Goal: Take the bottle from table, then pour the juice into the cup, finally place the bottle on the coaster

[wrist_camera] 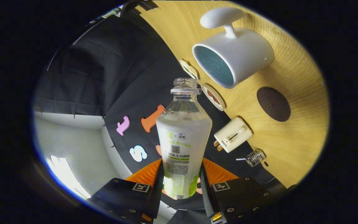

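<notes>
Between the fingers: the bottle, clear plastic with a pale label, its lower body pinched from both sides.
Gripper: clamped on the bottle, one finger pressing each flank of the labelled part.
Bottle mouth: uncapped, threaded neck pointing away from the fingers toward the cup.
Bottle contents: the upper part looks clear; whether any juice is inside I cannot tell.
View tilt: the whole scene appears rolled, so the worktop runs up one side beyond the bottle.
Cup: white with a speckled blue-green inside, its opening facing the bottle neck, handle on the far side; it stands on the worktop just beyond the bottle mouth.
Coaster: dark round disc lying flat on the wooden worktop, near the cup's base and apart from it, nothing on it.
Plug adapter: small white block with brass prongs, near the worktop edge, between the coaster and the bottle.
Small clear piece: a ridged transparent item with a thin pin, just beside the adapter.
Round badges: two small discs at the worktop edge, close to the bottle neck.
</notes>
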The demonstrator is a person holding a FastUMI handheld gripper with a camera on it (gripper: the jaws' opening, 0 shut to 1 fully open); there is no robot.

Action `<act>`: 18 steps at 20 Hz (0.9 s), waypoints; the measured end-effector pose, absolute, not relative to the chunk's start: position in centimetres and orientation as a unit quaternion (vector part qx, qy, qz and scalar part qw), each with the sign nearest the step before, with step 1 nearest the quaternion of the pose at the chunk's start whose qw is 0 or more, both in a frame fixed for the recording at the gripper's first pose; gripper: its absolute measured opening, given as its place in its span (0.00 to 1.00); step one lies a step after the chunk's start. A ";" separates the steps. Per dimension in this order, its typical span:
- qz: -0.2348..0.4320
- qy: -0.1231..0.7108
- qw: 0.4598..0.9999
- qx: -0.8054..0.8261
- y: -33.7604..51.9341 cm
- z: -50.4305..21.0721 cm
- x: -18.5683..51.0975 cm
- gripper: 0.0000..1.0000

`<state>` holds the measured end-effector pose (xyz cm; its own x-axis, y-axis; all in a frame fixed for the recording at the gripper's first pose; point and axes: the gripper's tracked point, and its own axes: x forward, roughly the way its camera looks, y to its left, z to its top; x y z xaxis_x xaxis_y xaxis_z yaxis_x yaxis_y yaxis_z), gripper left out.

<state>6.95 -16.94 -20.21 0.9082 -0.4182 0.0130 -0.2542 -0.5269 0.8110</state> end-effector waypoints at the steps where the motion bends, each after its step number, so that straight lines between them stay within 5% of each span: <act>1: -0.101 -0.178 0.466 0.861 -16.8 -20.9 7.0 0.58; 8: -0.145 -0.060 0.649 0.744 -14.9 -25.1 7.2 0.58; 18: -0.126 -0.027 0.877 0.463 -17.2 -21.4 8.7 0.58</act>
